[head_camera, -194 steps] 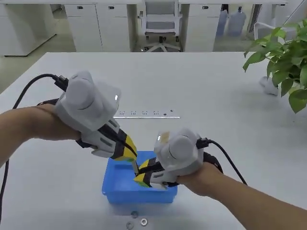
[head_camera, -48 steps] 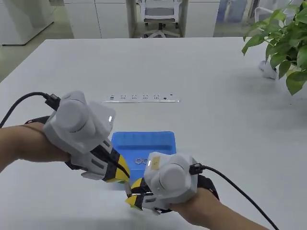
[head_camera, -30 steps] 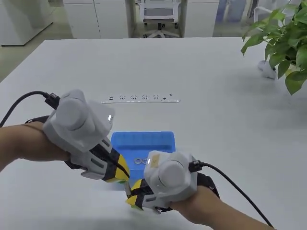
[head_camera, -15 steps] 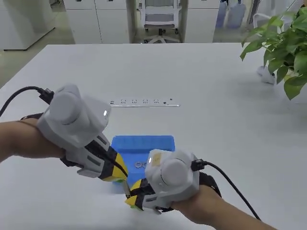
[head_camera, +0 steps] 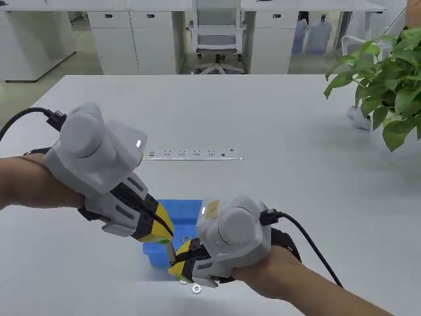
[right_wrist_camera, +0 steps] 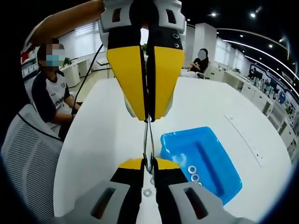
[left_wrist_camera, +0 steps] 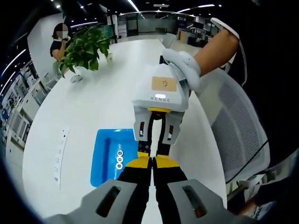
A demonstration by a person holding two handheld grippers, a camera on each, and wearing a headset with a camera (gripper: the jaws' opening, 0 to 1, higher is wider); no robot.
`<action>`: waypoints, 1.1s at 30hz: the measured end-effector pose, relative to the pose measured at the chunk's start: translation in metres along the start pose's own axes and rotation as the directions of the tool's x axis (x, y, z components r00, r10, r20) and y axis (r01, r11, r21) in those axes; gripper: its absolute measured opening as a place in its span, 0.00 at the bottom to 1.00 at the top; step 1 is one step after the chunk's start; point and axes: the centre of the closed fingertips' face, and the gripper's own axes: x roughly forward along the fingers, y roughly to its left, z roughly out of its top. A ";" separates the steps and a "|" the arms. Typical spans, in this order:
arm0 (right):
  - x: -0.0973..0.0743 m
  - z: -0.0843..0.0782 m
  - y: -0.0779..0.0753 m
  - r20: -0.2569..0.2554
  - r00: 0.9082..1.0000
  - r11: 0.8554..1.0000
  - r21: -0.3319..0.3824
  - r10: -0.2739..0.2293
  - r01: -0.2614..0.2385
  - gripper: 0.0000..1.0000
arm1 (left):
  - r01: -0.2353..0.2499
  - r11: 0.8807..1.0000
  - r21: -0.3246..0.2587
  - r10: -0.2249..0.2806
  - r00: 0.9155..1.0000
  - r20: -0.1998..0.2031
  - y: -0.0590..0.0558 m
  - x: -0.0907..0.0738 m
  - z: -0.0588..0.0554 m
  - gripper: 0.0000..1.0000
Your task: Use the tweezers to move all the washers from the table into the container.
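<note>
White surface (head_camera: 283, 131) carries a blue container (right_wrist_camera: 212, 147) with three washers (right_wrist_camera: 192, 169) inside. One loose washer (right_wrist_camera: 147, 192) lies outside, near it. Tip to tip, the left claw (left_wrist_camera: 152, 163) and right claw (right_wrist_camera: 149, 164) both pinch narrow on the tweezers (right_wrist_camera: 148, 133) held between them.

Three washers (left_wrist_camera: 119, 159) in one blue container (left_wrist_camera: 105, 154), one loose washer (right_wrist_camera: 147, 192) outside, one tweezers (right_wrist_camera: 148, 135).

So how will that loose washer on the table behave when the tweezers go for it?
The washer is a thin flat ring lying flush on the smooth table, so it will probably skid rather than lift if nudged. It looks small and light, so the narrow tweezers could easily drop it.
</note>
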 end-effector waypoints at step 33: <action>0.008 0.006 -0.047 0.020 1.000 1.000 0.003 -0.004 0.004 0.09 | -0.015 0.999 0.028 0.016 0.999 -0.034 0.047 -0.002 -0.005 0.05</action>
